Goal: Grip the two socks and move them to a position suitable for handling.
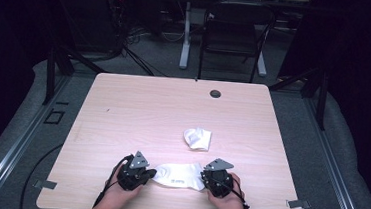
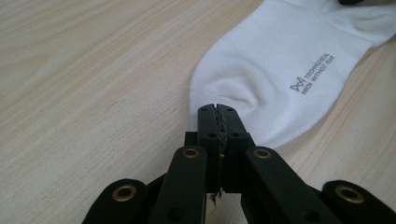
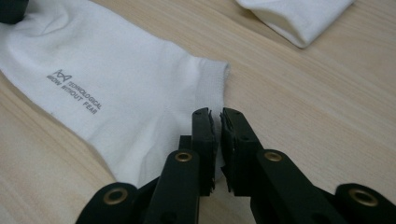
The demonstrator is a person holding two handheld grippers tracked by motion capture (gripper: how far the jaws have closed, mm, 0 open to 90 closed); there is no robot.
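Note:
A white sock (image 1: 180, 176) with grey lettering lies flat near the front edge of the wooden table (image 1: 138, 111), stretched between my two grippers. My left gripper (image 1: 151, 173) has its jaws pressed together (image 2: 218, 110) on the sock's (image 2: 280, 60) rounded toe end, where the fabric puckers slightly. My right gripper (image 1: 203, 176) holds the ribbed cuff edge of the sock (image 3: 116, 79). Its jaws (image 3: 218, 115) stand almost together, with white fabric in the narrow slit between the pads. A second white sock (image 1: 197, 138), folded into a small bundle, lies just beyond (image 3: 299, 16).
A dark round grommet (image 1: 215, 93) sits near the table's far edge. Beyond the table stand a black chair (image 1: 234, 35) and a white desk leg (image 1: 186, 34). Bare wood stretches to the left and far side of the socks.

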